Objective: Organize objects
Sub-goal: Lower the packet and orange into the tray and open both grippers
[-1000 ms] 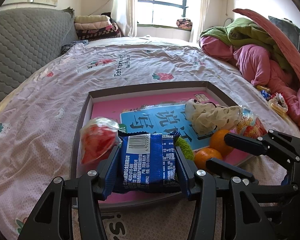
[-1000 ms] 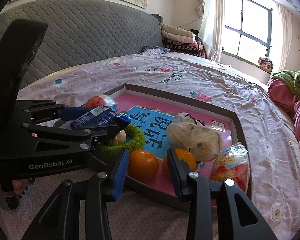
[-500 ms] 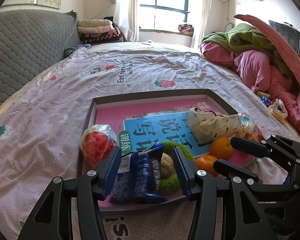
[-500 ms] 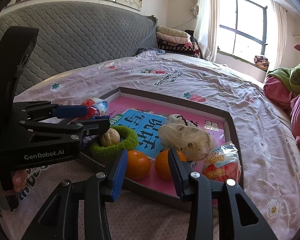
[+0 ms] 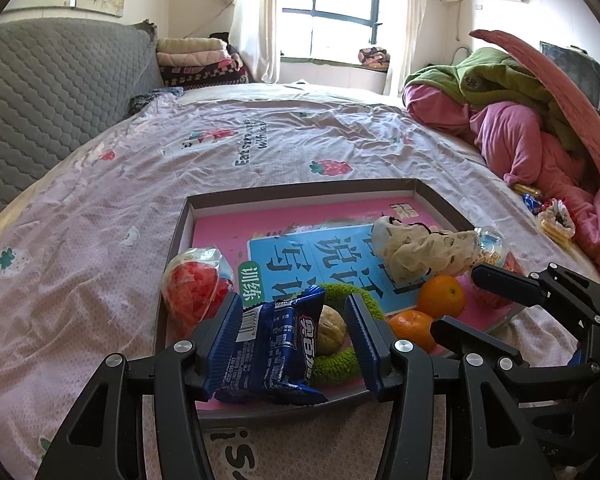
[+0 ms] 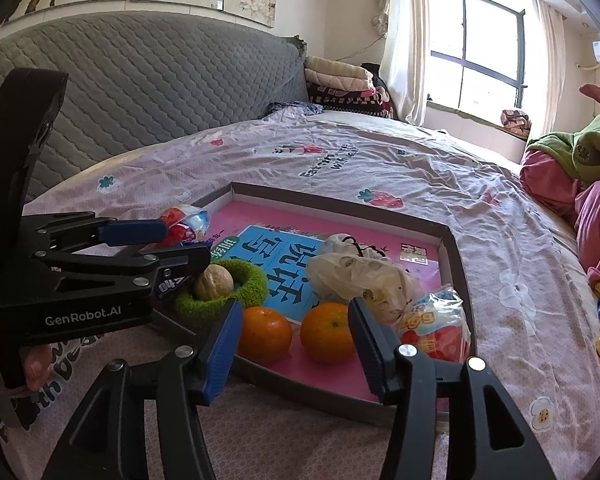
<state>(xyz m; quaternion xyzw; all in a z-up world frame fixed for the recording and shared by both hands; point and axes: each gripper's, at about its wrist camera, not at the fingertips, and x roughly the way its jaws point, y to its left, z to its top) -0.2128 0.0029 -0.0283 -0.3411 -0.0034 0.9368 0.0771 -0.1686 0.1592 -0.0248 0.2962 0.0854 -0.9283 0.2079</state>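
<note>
Left claw [image 5: 294, 332] jaws apart, blue snack packet [image 5: 272, 354] lying between them, leaning on the left pad and clear of the right one; not gripped, packet's lower edge down on the near rim of the tray [image 5: 300, 190]. Just behind the packet a walnut [image 5: 331, 330] sits inside a green fuzzy ring [image 5: 342, 362], also between the pads. Right claw [image 6: 296, 344] jaws have just been opening, now wide, nothing pinched; two oranges show between the pads, left orange [image 6: 265, 334] and right orange [image 6: 327, 332], side by side in the tray's near edge, neither touched by a pad. Right of them a red-and-clear candy bag [image 6: 436, 328], touching a crumpled beige plastic bag [image 6: 356, 280] that lies behind the oranges. Another red candy bag [image 5: 196, 284] sits at the tray's near left corner, partly over the rim. Tray is a shallow box with grey walls and a pink printed floor showing a blue panel [image 5: 320, 252] with Chinese characters. Tray lies on a bed [image 5: 180, 168] with a pale pink strawberry-print sheet. Grey quilted headboard [image 6: 140, 92] on the left, folded blankets [image 5: 198, 62] stacked by the window [image 5: 342, 4], heap of pink and green bedding [image 5: 512, 112] on the right. A fingertip [image 6: 36, 366] shows under the left claw's body in the right wrist view.
</note>
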